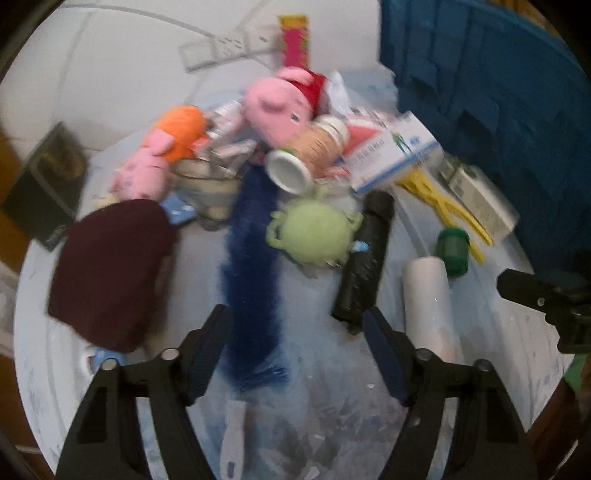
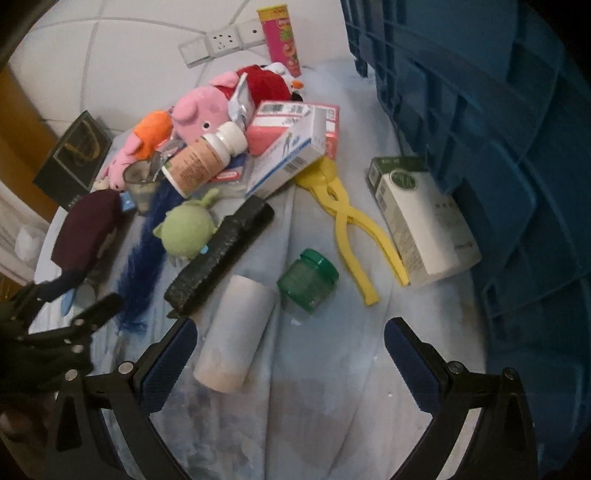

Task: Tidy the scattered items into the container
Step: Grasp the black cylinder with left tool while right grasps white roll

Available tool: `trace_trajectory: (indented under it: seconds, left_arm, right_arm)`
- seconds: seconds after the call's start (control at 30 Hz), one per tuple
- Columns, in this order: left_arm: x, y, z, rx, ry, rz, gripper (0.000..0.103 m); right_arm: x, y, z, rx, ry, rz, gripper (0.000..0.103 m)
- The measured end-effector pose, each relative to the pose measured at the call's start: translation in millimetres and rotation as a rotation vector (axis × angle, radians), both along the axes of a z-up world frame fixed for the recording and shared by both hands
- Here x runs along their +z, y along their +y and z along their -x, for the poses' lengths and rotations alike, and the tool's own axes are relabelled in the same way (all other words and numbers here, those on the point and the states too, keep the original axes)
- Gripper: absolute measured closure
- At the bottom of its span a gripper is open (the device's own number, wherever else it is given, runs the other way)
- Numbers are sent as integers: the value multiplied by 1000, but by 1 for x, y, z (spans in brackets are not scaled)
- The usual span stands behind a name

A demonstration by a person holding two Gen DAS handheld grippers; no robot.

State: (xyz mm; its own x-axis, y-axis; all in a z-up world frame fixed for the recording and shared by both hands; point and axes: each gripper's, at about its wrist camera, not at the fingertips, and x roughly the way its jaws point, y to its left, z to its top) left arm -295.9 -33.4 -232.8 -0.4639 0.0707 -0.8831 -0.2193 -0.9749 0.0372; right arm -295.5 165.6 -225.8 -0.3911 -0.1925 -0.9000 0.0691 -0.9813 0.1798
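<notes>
Scattered items lie on a pale blue cloth point(image 2: 314, 406). A blue crate point(image 2: 498, 129) stands at the right; it also shows in the left wrist view point(image 1: 480, 74). My left gripper point(image 1: 295, 325) is open, its jaws astride the lower end of a dark blue fluffy strip point(image 1: 247, 280). My right gripper point(image 2: 291, 339) is open and empty, just short of a white tube point(image 2: 236, 336) and a green-lidded jar point(image 2: 308, 282). A black folded umbrella point(image 2: 221, 251), a green plush point(image 2: 186, 230), yellow tongs point(image 2: 351, 229) and a white box point(image 2: 417, 218) lie around. The left gripper shows in the right wrist view point(image 2: 70, 306).
A pile at the back holds pink plush pigs point(image 1: 273, 107), a pill bottle point(image 2: 205, 160), cartons point(image 2: 291, 151) and a cup point(image 2: 142, 184). A maroon cloth point(image 1: 110, 273) lies at left. A black box point(image 1: 48, 184), a power strip point(image 2: 221, 40) and a snack can point(image 2: 279, 33) sit beyond.
</notes>
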Motion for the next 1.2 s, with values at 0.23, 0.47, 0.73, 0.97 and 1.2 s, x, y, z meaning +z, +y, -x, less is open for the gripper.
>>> trace_trajectory:
  seconds: [0.23, 0.47, 0.73, 0.97, 1.2]
  left_arm:
    - [-30, 21, 20, -176, -41, 18, 40]
    - [-58, 39, 35, -338, -61, 25, 44]
    - [-67, 28, 47, -418, -73, -6, 60]
    - [-63, 28, 51, -461, -79, -26, 66]
    - [-39, 28, 34, -482, -84, -62, 68]
  right_arm:
    - [-19, -6, -8, -106, -46, 29, 43]
    - [-32, -26, -20, -234, -61, 19, 43]
    - [-46, -48, -10, -269, -69, 31, 43]
    - [-61, -51, -2, -272, -97, 62, 57]
    - [-53, -15, -35, -363, -102, 31, 57]
